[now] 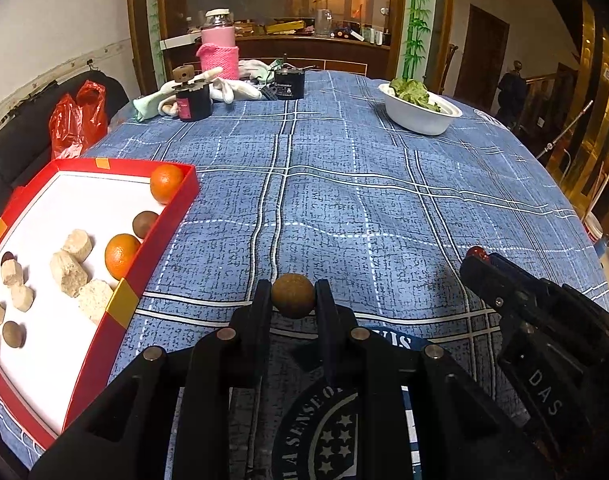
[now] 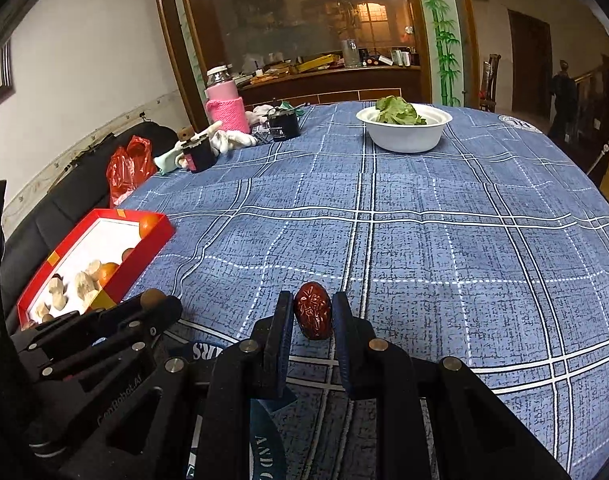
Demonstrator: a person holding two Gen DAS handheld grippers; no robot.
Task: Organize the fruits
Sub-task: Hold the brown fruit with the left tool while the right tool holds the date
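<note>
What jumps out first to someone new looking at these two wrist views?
Each gripper pinches a fruit over the blue plaid tablecloth: the left gripper holds a round brown fruit, the right gripper a wrinkled dark-red date. To the left sits a red cardboard tray with a white floor holding oranges, pale chunks and brown fruits.

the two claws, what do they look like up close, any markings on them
Both are matte black plastic. The left claw and right claw each have two flat, blade-like fingers on angular linkage arms joined by round silver pins. Seen from the side, the right one carries pale lettering reading "DAS"; the left one has faint embossed lettering. No cables or sleeves show.
</note>
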